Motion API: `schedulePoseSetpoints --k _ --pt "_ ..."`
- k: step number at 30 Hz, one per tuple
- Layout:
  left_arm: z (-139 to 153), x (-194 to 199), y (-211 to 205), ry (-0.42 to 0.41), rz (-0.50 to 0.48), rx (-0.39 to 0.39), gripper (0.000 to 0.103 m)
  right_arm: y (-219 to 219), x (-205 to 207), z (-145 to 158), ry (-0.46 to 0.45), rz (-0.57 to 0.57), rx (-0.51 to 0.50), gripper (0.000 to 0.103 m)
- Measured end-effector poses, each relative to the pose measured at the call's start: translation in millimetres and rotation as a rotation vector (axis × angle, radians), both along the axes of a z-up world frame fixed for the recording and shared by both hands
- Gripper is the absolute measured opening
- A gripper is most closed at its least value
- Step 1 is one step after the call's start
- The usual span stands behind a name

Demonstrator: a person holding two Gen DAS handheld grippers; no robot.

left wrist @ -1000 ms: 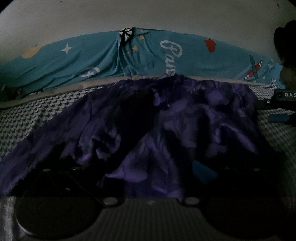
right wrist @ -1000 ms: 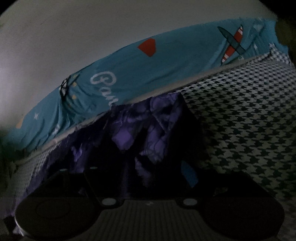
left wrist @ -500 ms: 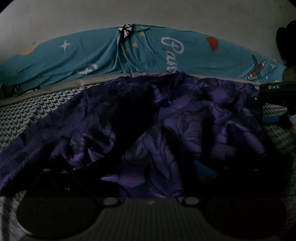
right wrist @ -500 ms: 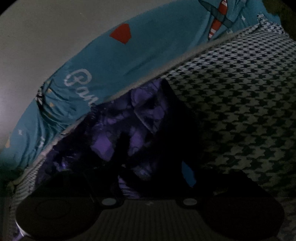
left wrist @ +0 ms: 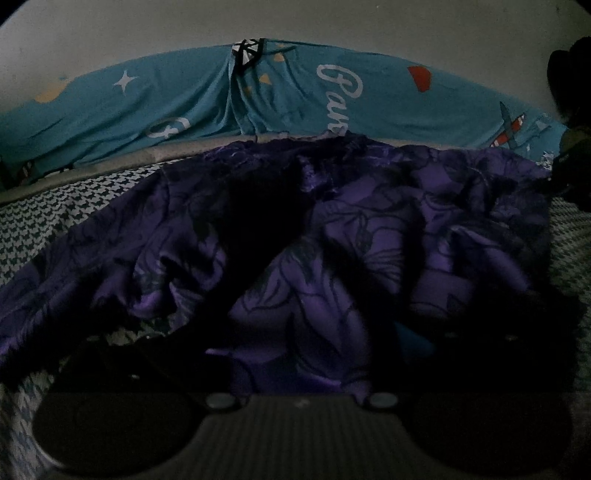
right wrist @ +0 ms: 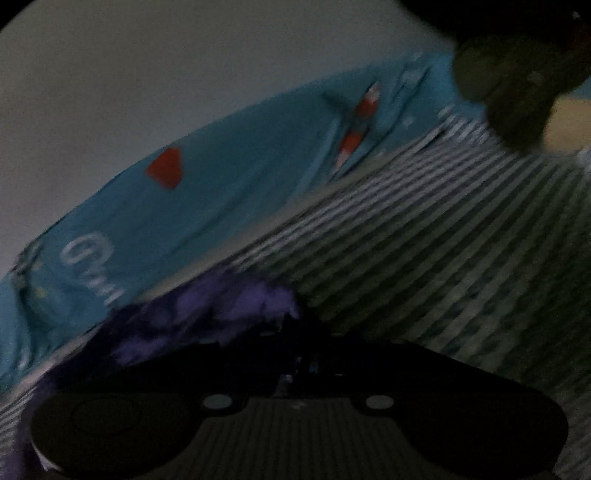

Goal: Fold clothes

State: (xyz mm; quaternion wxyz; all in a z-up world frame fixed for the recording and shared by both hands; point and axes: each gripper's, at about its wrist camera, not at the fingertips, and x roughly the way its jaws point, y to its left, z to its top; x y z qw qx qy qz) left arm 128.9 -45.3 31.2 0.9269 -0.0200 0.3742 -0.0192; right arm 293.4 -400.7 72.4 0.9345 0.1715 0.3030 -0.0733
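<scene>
Dim light all round, and closest to the lens in the left wrist view sits the left gripper (left wrist: 295, 332), its dark fingers spread to either side with a bunch of purple floral garment (left wrist: 332, 240) rising up between them; whether the pads actually pinch that cloth cannot be told, the shadow is too deep, though a sliver of blue pad (left wrist: 413, 343) peeks out on the right side. The garment itself is crumpled and heaped, draped wide over the houndstooth bedcover (left wrist: 74, 206), reaching back to the grey edge of the mattress. Beyond that, a teal printed sheet (left wrist: 184, 107) with white script, a star, a red shape and a little aeroplane runs along the pale wall (left wrist: 295, 22). Over on the right edge a dark shape shows, too murky to name. Switch to the right wrist view, and it is smeared and tilted: the right gripper (right wrist: 295, 354) is clamped down tight, its fingers drawn together right at the corner of the purple garment (right wrist: 221, 310), and the cloth appears nipped between them, though blur hides the contact. The houndstooth cover (right wrist: 443, 266) streaks off to the right, the teal sheet (right wrist: 229, 192) slants behind, then the wall (right wrist: 147, 74). A dark blurred lump (right wrist: 517, 92) sits top right.
</scene>
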Motion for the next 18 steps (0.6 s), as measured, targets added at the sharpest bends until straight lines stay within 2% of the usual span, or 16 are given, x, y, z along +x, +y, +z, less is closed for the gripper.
schedulePoseSetpoints --k 6,15,18 --pt "-0.3 -1.7 -2.9 0.019 -0.024 -0.011 0.103 -15.6 7.4 9.9 -0.048 -0.116 -0.104 0.008" --pt "-5.8 -7.1 -10.3 0.059 -0.08 -0.036 0.103 -32.2 22.1 7.0 -0.048 -0.168 -0.096 0.008" --pt "-8.7 -10.3 -16.1 0.079 -0.107 -0.041 0.103 -34.6 22.2 2.1 -0.024 -0.144 -0.068 0.016"
